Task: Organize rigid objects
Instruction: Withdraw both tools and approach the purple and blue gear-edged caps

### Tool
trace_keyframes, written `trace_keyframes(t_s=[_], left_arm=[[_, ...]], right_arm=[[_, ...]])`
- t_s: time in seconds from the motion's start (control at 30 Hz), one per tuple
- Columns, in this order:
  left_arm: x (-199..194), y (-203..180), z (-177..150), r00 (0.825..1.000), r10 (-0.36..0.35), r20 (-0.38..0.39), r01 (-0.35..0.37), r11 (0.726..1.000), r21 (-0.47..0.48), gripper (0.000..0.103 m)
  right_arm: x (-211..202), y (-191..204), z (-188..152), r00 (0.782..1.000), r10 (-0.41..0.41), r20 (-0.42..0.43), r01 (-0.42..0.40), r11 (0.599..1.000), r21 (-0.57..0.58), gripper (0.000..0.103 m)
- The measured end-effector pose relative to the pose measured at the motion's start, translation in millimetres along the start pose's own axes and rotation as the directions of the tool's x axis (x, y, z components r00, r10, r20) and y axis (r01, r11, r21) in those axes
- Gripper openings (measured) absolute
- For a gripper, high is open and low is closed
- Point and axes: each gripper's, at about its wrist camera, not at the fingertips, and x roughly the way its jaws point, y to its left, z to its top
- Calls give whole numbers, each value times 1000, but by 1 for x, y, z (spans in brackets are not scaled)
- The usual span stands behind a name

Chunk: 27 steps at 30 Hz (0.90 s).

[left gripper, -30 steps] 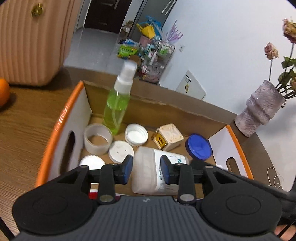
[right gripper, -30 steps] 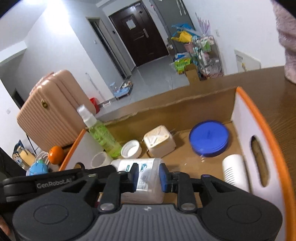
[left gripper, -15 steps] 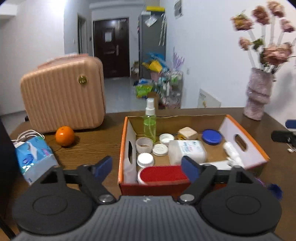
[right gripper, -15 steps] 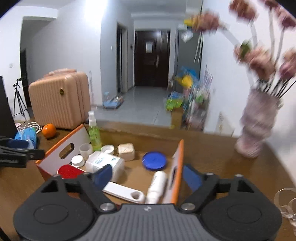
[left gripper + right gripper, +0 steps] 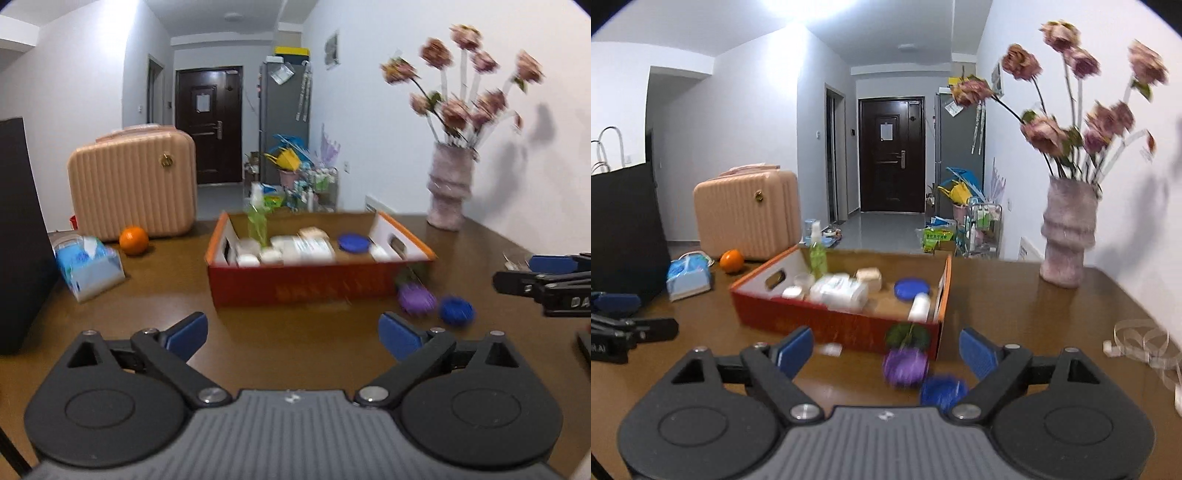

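Observation:
An orange cardboard box (image 5: 317, 286) (image 5: 834, 325) stands on the wooden table. It holds a green spray bottle (image 5: 257, 221) (image 5: 817, 253), a white labelled bottle (image 5: 308, 248) (image 5: 840, 290), a blue lid (image 5: 354, 242) (image 5: 911, 288), white caps and a cream cube. A purple ball (image 5: 417, 298) (image 5: 905, 367) and a blue ball (image 5: 456, 310) (image 5: 940, 391) lie on the table by the box's near right corner. My left gripper (image 5: 293, 334) is open and empty, well back from the box. My right gripper (image 5: 886, 350) is open and empty, just short of the two balls.
A pink suitcase (image 5: 133, 184), an orange (image 5: 134, 240) and a blue tissue pack (image 5: 88, 267) sit left of the box. A vase of flowers (image 5: 448, 188) (image 5: 1067, 232) stands at the back right. A black box (image 5: 18, 236) is at the far left. Clear tape loops (image 5: 1145, 343) lie on the right.
Both grippers have opened wide and pulled back from inside the box to well in front of it. The white bottle stays in the box.

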Motion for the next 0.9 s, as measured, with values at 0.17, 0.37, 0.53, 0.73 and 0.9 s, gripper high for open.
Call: trace_keyframes(t_s=[0.17,0.37,0.53,0.73,0.9], left_arm=[[-17,-29,-42,992,-113,-51,115,993,35,103],[-12,-51,-54,990,-125,-59,129,990,62,103],[17,-62,-47,987,-154,-48,157,985,68,103],[74,-82,-23,986,-158,-60,163,982,99,103],[129,-92,-4,982,-164,-93,173,980,101,103]], right_arm=[[-25,7,-57,999,15,-50,-13,999,52,86],[-41,4,-96,995,2,-97,5,997,72,86],[-29,-9,-94,995,-42,-89,48,996,70,85],[25,-32,-71,989,-85,-121,94,993,67,80],[86,-48,-50,979,-112,-171,124,990,63,75]])
